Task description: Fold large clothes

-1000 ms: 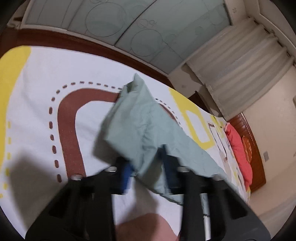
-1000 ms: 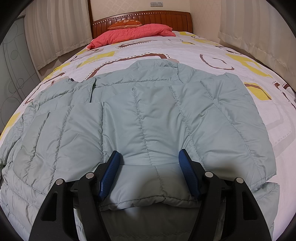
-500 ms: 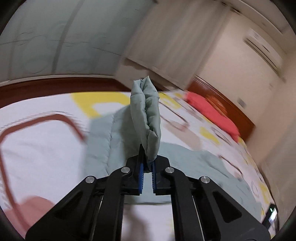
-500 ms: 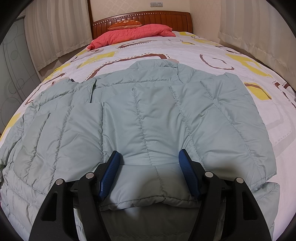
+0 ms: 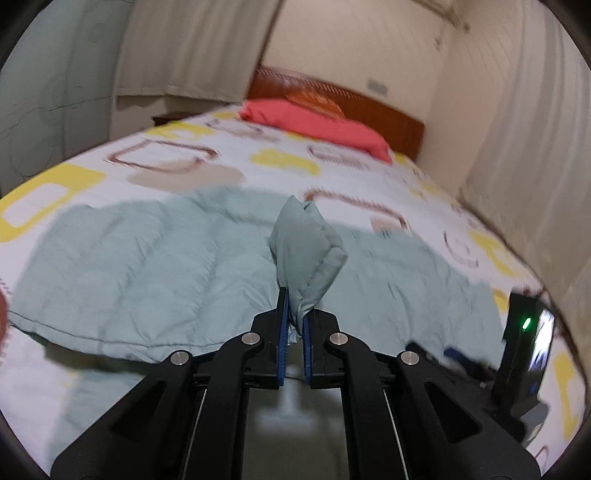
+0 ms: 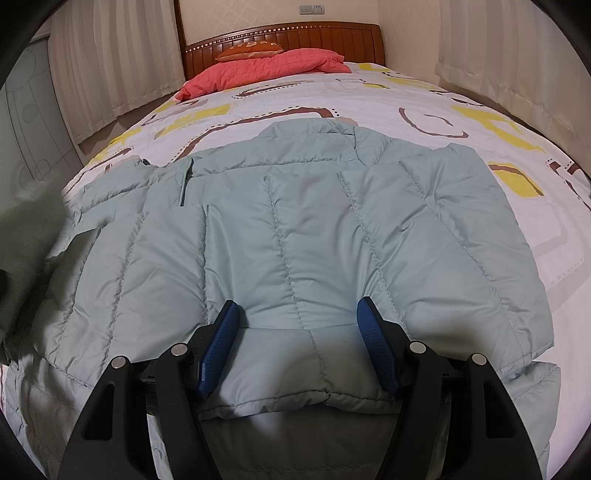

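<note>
A pale green quilted puffer jacket lies spread on the bed, collar toward the headboard. My right gripper is open, its blue pads resting on the jacket near the hem, one on each side of a quilted panel. My left gripper is shut on the end of a jacket sleeve, which stands up from the jaws above the jacket body. The lifted sleeve shows as a dark blurred mass at the left edge of the right wrist view.
The bed has a white cover with yellow and brown shapes. A red pillow lies by the wooden headboard. Curtains hang on both sides. The right gripper's body with a green light shows at the left view's right edge.
My left gripper closed on the sleeve end, lifted it and swung it from the bed's side over toward the jacket body. The right gripper has stayed still and open.
</note>
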Demonstrator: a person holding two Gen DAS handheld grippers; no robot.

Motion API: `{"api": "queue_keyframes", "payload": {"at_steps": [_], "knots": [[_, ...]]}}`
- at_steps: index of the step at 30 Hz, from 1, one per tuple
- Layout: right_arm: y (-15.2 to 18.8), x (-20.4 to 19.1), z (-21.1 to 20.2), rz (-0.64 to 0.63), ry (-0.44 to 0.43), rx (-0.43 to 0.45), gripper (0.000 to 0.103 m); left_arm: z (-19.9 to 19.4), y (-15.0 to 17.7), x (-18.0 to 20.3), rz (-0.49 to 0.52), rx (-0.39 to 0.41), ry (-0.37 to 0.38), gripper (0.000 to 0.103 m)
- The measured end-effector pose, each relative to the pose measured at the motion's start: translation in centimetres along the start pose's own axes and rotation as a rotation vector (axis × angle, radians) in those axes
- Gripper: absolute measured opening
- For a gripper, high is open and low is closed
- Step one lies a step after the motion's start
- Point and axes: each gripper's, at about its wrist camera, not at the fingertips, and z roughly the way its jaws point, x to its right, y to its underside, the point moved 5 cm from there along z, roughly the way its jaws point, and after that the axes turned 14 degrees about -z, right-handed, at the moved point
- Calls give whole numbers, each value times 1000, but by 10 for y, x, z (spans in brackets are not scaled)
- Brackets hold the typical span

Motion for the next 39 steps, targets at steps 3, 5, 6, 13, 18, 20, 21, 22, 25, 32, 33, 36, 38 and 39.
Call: {"api": "queue_keyframes", "payload": {"at_steps": [3, 5, 6, 13, 18, 20, 21, 22, 25, 32, 33, 36, 38, 39], "knots": [[1, 0, 0, 0, -1, 1, 66, 13, 22, 4, 28, -65, -13, 6], [0, 0, 0, -1, -1, 0, 67, 19, 26, 4, 20, -94, -5, 7], [0, 0, 1, -2, -3, 0, 67, 13, 24, -2, 4, -101, 0, 13], [-3, 1, 1, 5, -18, -8, 68, -30, 17, -13, -51, -115, 57, 63], [-7, 1, -8, 18, -13, -17, 68, -75, -4, -57, -135, -74, 58, 68], [-11, -5, -19, 27, -26, -2, 68, -86, -15, -79, -160, -38, 25, 68], [-13, -8, -23, 30, -34, 7, 68, -90, -24, -98, -180, -14, -7, 69], [-17, -14, -30, 32, -52, 21, 68, -92, -30, -112, -198, -2, -33, 69], [-30, -39, -46, 10, -102, 52, 68, -96, -45, -159, -288, 30, -110, 69], [-48, -99, -45, -26, -220, 41, 68, -85, -58, -219, -377, 26, -215, 69], [-49, -109, -42, -37, -231, 34, 68, -82, -58, -222, -379, 23, -219, 69], [-46, -125, -32, -63, -251, 5, 67, -75, -57, -222, -369, 19, -221, 69], [-39, -136, -24, -76, -279, -31, 34, -71, -55, -220, -358, 12, -221, 69], [-36, -141, -19, -72, -313, -51, 30, -69, -54, -218, -351, 7, -219, 69]]}}
